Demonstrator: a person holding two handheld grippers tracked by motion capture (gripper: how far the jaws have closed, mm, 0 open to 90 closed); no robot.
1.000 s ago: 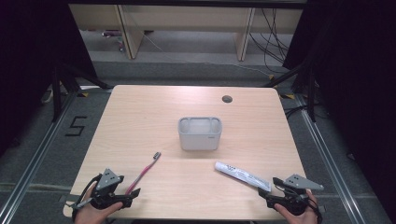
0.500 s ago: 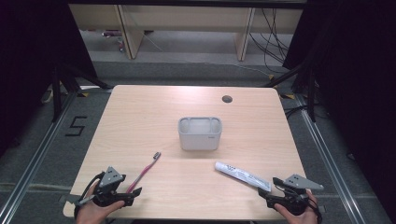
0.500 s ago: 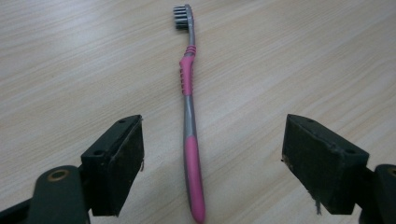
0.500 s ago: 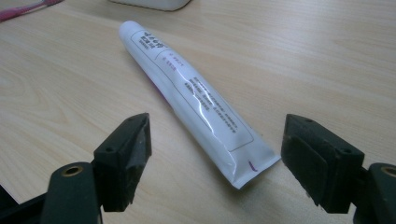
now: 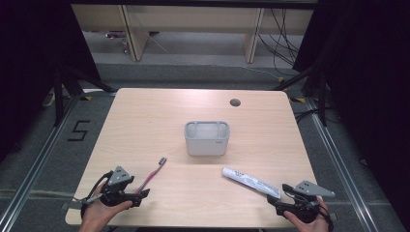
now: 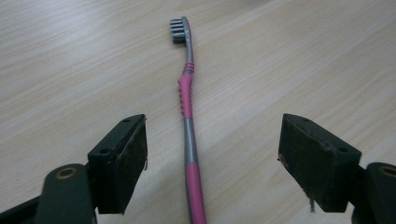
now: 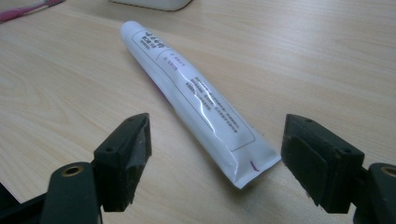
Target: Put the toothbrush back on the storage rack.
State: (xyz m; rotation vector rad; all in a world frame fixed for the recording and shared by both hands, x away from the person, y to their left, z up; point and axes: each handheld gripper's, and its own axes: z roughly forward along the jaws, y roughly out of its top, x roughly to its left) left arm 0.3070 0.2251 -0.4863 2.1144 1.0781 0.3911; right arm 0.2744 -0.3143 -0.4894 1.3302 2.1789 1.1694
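A pink and grey toothbrush (image 5: 153, 171) (image 6: 187, 93) lies on the wooden table, bristle head pointing away from me. My left gripper (image 5: 141, 192) (image 6: 212, 140) is open at its near end. The handle lies between the jaws, touching neither, and the jaws have just been closing a little. A white toothpaste tube (image 5: 251, 181) (image 7: 187, 88) lies at the front right. My right gripper (image 5: 278, 203) (image 7: 215, 140) is open around the tube's crimped end without touching it. A grey holder (image 5: 207, 137) with compartments stands at the table's middle.
The table (image 5: 145, 121) has a round cable hole (image 5: 235, 102) near its far edge. The holder's lower edge (image 7: 154, 3) shows beyond the tube in the right gripper view. Dark floor, shelving and cables lie beyond the table.
My left gripper has edged slightly forward along the toothbrush handle. The right gripper, tube and holder have not moved.
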